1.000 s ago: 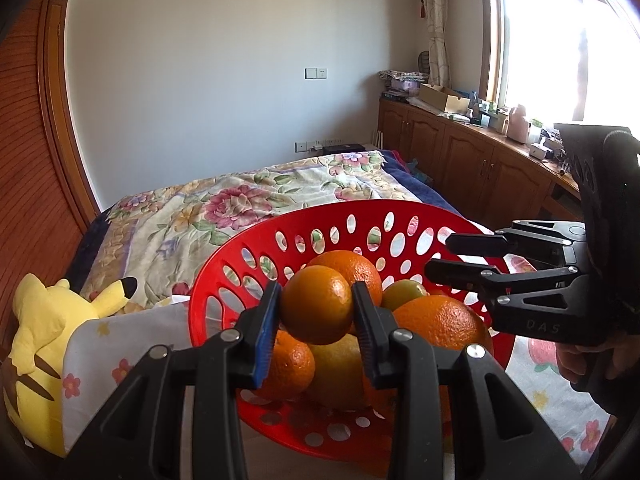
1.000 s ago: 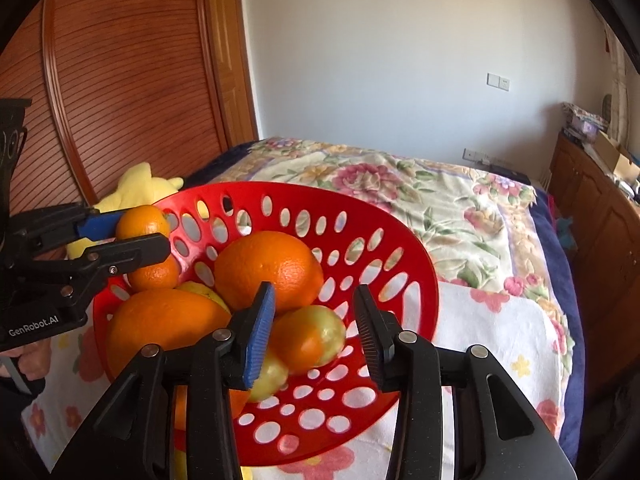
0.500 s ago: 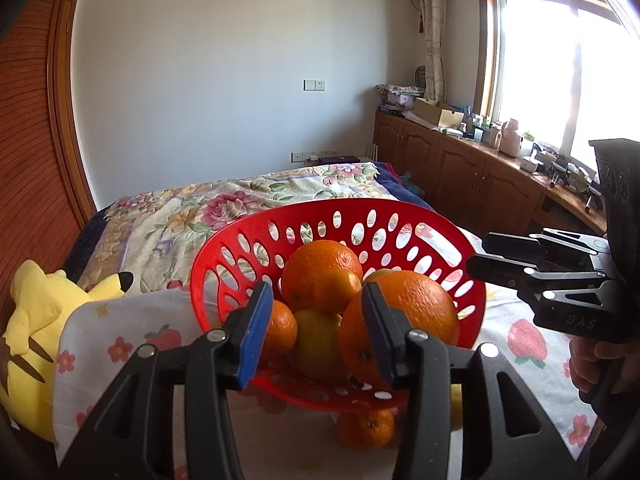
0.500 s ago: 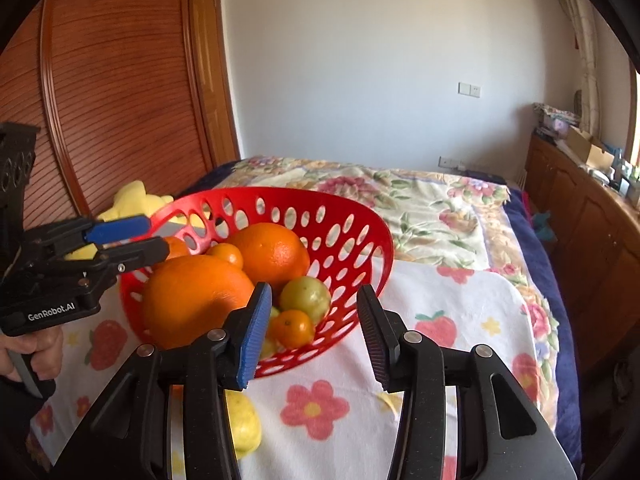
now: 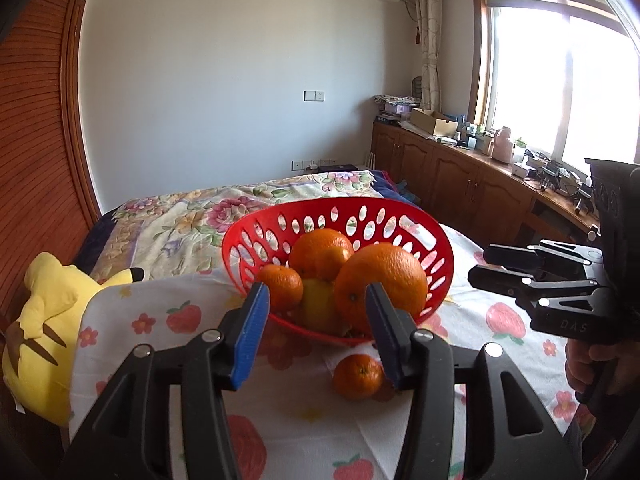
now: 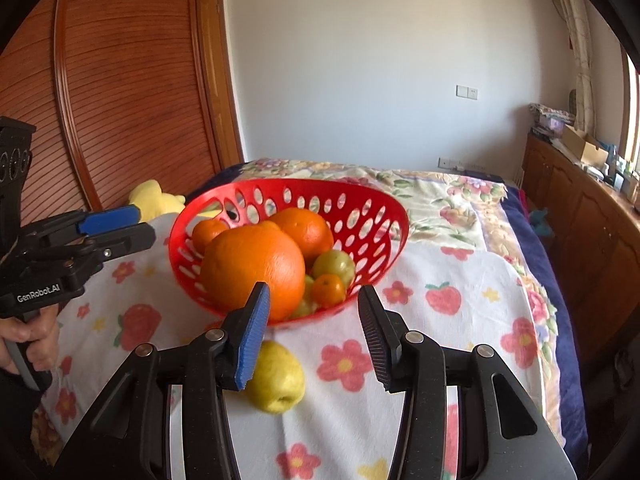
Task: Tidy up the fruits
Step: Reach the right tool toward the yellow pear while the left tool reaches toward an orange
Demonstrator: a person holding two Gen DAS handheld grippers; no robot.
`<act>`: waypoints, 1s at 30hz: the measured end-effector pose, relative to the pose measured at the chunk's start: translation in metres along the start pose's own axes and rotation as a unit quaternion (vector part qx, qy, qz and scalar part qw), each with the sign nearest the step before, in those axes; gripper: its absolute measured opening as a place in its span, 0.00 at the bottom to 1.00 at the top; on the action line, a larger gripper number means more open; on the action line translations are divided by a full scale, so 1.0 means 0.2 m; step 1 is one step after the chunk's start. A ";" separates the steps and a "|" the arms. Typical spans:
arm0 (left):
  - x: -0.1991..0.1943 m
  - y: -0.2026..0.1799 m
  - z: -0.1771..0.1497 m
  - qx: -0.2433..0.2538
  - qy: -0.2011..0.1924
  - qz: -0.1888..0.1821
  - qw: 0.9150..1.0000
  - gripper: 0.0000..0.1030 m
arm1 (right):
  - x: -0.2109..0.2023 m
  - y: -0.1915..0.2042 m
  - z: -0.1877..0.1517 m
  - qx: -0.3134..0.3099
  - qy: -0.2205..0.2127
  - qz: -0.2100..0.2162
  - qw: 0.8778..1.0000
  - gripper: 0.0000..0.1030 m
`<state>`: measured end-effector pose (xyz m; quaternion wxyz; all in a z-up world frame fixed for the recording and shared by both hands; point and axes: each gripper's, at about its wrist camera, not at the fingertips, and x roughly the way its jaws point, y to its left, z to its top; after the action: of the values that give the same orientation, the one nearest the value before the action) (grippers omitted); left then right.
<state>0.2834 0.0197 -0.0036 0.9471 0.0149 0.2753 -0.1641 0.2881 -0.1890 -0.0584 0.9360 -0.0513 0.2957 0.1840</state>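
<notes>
Both tongs, left (image 5: 316, 336) and right (image 6: 314, 338), now sit back from the red basket (image 5: 400, 210), spreading, empty; earlier each pinched fruit.

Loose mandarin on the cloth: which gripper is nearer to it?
Left. The mandarin lies close by the left gripper, at its right fingertip; the right gripper hangs farther right, beside the basket. Both jaws are opening, nothing between them.
</notes>
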 end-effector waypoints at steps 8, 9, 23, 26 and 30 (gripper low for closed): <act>-0.04 0.00 -0.13 0.002 0.007 0.013 1.000 0.49 | -0.03 0.03 -0.10 0.011 0.013 0.003 1.000 0.51; -0.03 0.00 -0.14 0.002 0.008 0.013 1.000 0.49 | -0.02 0.03 -0.12 0.010 0.016 0.002 1.000 0.51; 0.12 -0.09 -0.28 0.027 0.009 0.008 1.000 0.50 | 0.09 0.10 -0.26 0.022 0.044 0.000 0.999 0.59; 0.14 -0.10 -0.29 0.029 0.014 0.006 0.999 0.50 | 0.11 0.10 -0.27 0.021 0.048 0.005 0.999 0.61; 0.18 -0.10 -0.32 0.021 0.024 0.002 0.999 0.50 | 0.14 0.11 -0.27 0.017 0.052 0.009 0.998 0.62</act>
<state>0.2722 -0.0025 -0.0746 0.9401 0.0398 0.2944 -0.1672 0.2709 -0.1706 -0.1188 0.9183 -0.0423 0.3475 0.1848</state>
